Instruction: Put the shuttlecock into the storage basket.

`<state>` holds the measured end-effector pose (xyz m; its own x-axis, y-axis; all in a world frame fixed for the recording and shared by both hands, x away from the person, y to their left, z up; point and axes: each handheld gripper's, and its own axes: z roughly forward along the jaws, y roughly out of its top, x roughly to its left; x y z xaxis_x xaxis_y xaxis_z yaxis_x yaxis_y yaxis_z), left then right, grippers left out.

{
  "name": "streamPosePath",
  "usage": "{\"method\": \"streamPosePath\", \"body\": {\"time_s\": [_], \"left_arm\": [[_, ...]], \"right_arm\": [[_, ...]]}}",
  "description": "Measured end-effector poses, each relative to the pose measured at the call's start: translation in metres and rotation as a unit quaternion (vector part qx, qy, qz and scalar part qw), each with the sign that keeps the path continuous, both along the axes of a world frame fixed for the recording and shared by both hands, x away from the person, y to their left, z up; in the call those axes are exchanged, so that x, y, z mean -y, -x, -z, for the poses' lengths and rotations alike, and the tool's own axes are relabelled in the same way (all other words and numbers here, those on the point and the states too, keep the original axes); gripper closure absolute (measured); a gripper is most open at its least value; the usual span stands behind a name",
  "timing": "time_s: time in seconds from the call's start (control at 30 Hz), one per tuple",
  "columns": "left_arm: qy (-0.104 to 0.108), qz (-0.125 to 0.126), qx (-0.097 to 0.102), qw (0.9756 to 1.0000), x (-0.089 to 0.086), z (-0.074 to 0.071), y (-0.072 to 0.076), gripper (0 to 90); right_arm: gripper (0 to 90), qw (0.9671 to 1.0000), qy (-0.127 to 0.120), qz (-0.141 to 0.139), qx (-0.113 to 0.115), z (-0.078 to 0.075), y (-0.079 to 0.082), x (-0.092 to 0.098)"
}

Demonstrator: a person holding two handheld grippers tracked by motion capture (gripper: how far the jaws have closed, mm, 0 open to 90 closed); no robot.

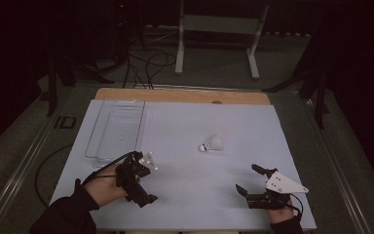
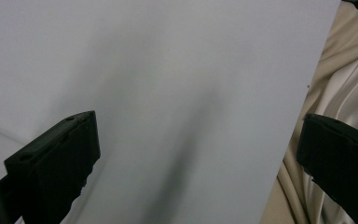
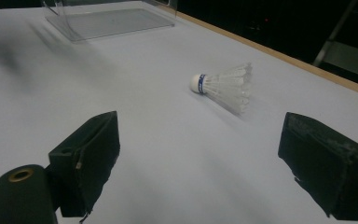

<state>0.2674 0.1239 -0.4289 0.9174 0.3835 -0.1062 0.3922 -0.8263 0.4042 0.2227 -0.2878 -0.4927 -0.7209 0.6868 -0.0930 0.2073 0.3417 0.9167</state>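
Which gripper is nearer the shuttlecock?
Right, narrowly. The right gripper sits toward the person and right of the shuttlecock, jaws open facing it; the left gripper lies to its left, pointing down at the table.

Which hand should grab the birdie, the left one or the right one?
Probably the right. The right gripper is open and its jaws face the shuttlecock, lying on its side ahead. The left gripper, also open, points down at the bare white table.

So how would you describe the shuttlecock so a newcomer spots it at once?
Start at the white table and look right of the clear plastic tray. Out in the open, ahead of the right tongs, lies the shuttlecock on its side. It is small, with white feathers and a blue band round its cork.
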Motion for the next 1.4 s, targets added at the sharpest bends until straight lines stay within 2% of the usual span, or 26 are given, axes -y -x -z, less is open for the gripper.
{"method": "streamPosePath", "body": {"time_s": [0.13,0.37,0.47,0.67,0.77,1.0,1.23,1.4], "left_arm": [[0.004,0.006,0.003,1.0,0.006,-0.003,-0.001,0.1],[-0.004,0.019,0.006,0.9998,0.014,-0.004,-0.005,0.2],[-0.004,0.018,0.005,0.9998,0.015,-0.004,-0.008,0.2],[0.007,0.033,0.005,0.9994,0.02,-0.007,-0.015,0.2],[0.004,0.046,0.011,0.9989,0.025,-0.01,-0.017,0.2],[0.022,0.057,0.007,0.9981,0.035,-0.016,-0.024,0.2],[0.021,0.063,0.016,0.9976,0.043,-0.018,-0.028,0.8],[0.029,0.069,0.029,0.9967,0.048,-0.023,-0.034,0.2]], "right_arm": [[12.6,1.0,0.0,0.0,0.0,0.0,0.0,0.0],[12.6,1.0,0.0,0.0,0.001,0.0,0.0,0.0],[12.6,1.0,-0.001,-0.001,0.0,0.0,0.0,0.0],[12.5,1.0,-0.002,0.0,0.0,0.0,0.0,0.001],[12.6,1.0,-0.002,0.0,0.001,0.0,0.0,0.001],[12.6,1.0,-0.001,0.0,0.0,0.0,0.0,0.001],[12.6,1.0,-0.001,-0.001,0.002,0.0,0.0,0.001],[12.5,1.0,-0.002,0.0,0.0,0.0,0.0,0.001]]}}
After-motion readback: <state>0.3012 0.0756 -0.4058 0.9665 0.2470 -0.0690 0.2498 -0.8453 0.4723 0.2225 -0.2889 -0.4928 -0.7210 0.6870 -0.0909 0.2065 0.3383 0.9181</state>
